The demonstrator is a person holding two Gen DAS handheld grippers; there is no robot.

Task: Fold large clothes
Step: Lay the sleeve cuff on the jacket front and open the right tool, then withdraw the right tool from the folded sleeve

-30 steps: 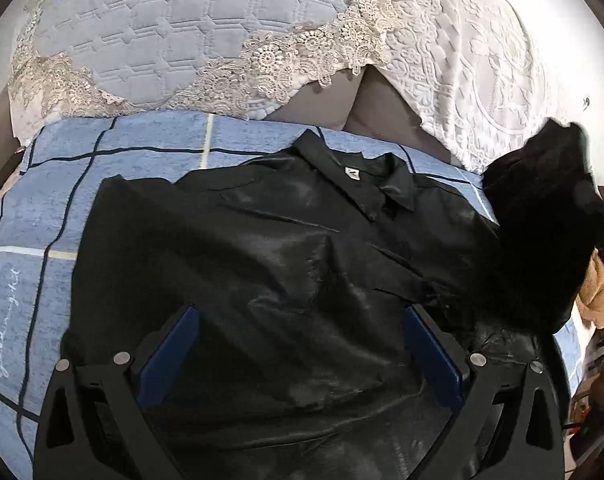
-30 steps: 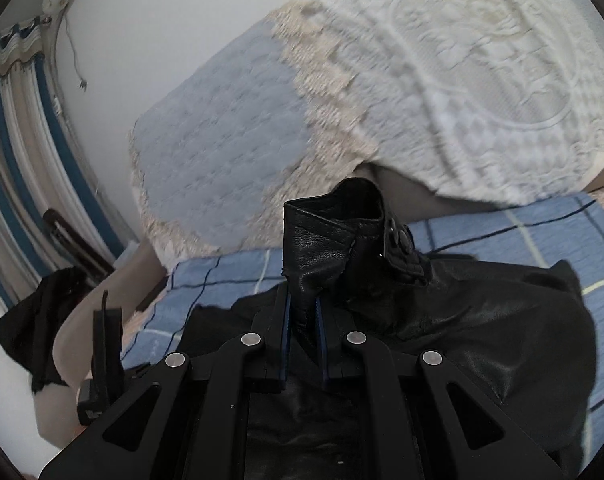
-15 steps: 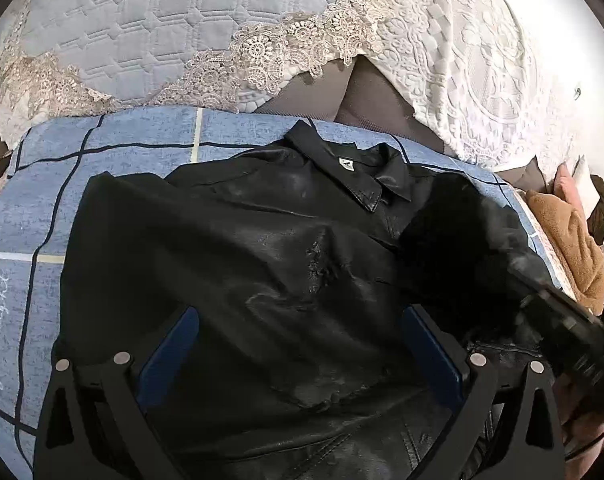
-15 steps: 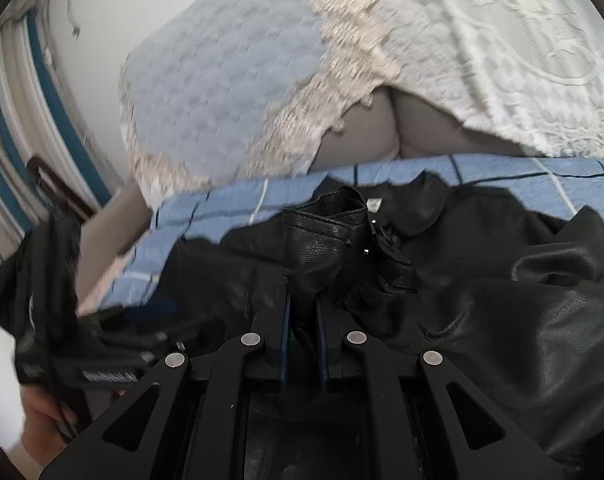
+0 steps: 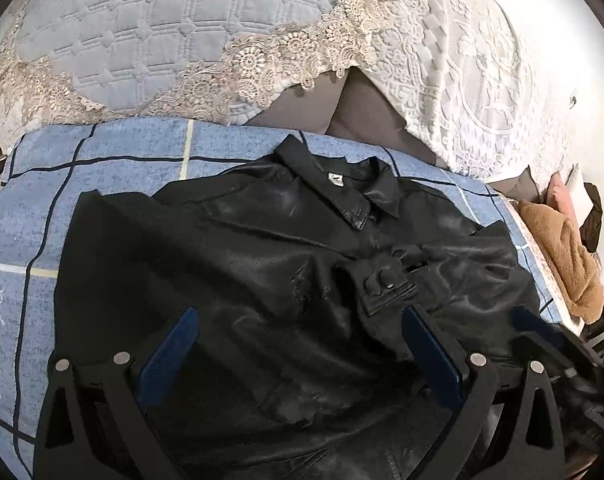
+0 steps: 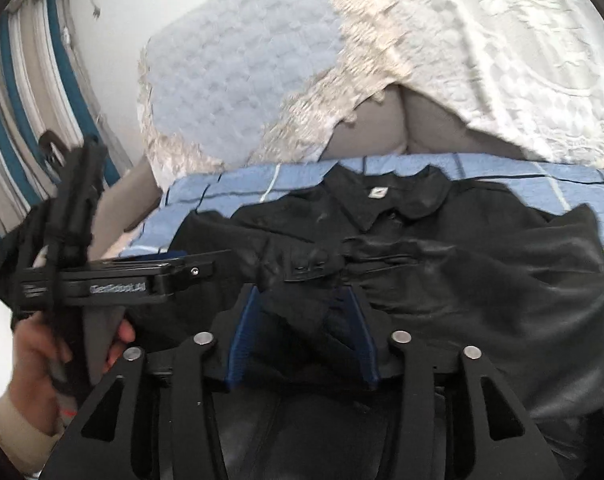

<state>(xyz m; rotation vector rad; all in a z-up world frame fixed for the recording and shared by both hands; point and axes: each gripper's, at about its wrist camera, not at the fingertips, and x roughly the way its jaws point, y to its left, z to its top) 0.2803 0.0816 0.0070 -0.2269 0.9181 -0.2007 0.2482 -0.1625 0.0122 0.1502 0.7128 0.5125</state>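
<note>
**Sleeve laid across, right jaws letting go**

The black leather jacket (image 5: 285, 280) lies flat on the blue checked bedspread (image 5: 113, 160), collar away from us. Its cuff (image 6: 308, 266) sits just ahead of the right gripper (image 6: 302, 320), whose jaws have just been opening, sleeve loose between them. Left gripper (image 5: 302, 344) hovers wide apart over the jacket's middle, equally near.

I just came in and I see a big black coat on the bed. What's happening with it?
A person is folding the black leather jacket spread on the blue checked bedspread. The right tongs have just been opening, letting go of the sleeve cuff now laid across the jacket's front; it lies loose between them. The left tongs hover wide open above the jacket, holding nothing.
</note>
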